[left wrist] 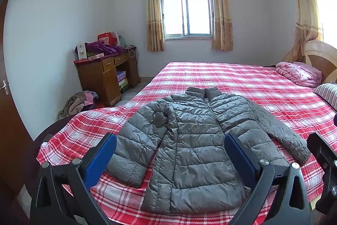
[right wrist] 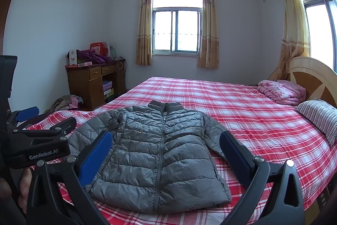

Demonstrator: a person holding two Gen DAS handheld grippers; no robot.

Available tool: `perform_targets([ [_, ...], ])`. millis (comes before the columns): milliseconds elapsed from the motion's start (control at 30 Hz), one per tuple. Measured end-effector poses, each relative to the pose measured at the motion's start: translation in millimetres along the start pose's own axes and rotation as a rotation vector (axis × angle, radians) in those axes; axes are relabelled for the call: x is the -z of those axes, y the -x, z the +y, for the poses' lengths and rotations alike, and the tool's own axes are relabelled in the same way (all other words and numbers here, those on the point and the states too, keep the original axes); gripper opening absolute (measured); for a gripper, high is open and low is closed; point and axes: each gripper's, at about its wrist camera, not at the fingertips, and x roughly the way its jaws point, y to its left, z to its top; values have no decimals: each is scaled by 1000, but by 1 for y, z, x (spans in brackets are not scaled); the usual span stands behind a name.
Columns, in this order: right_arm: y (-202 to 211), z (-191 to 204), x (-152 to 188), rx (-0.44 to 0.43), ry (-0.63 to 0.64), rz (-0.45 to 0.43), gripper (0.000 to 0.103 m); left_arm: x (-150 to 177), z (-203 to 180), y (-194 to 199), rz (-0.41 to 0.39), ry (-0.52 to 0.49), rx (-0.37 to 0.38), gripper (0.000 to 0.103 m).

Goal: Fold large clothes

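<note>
A grey quilted puffer jacket (left wrist: 195, 123) lies flat and zipped on the red plaid bed sheet (left wrist: 263, 85), collar toward the window. One sleeve (left wrist: 134, 140) lies down along the body and the other sleeve (left wrist: 284, 136) angles out to the right. My left gripper (left wrist: 170, 137) hovers open above the jacket's hem with nothing between its blue pads (left wrist: 101, 159). In the right wrist view the jacket (right wrist: 147, 140) sits below my right gripper (right wrist: 166, 135), which is also open and empty. The left gripper (right wrist: 50, 119) shows at the left edge there, a hand holding it.
A wooden desk (left wrist: 105, 77) piled with boxes and purple clothing stands left of the bed, with a heap of clothes (left wrist: 80, 102) on the floor beside it. A folded pink quilt (right wrist: 282, 92) and a striped pillow (right wrist: 318, 115) lie by the headboard (right wrist: 309, 73).
</note>
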Motion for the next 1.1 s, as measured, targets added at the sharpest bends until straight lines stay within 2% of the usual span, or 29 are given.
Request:
perform_targets([
  [1100,-1,7,4,-4,1,11,103,4,-3,-1,-1,-1,-2,102],
])
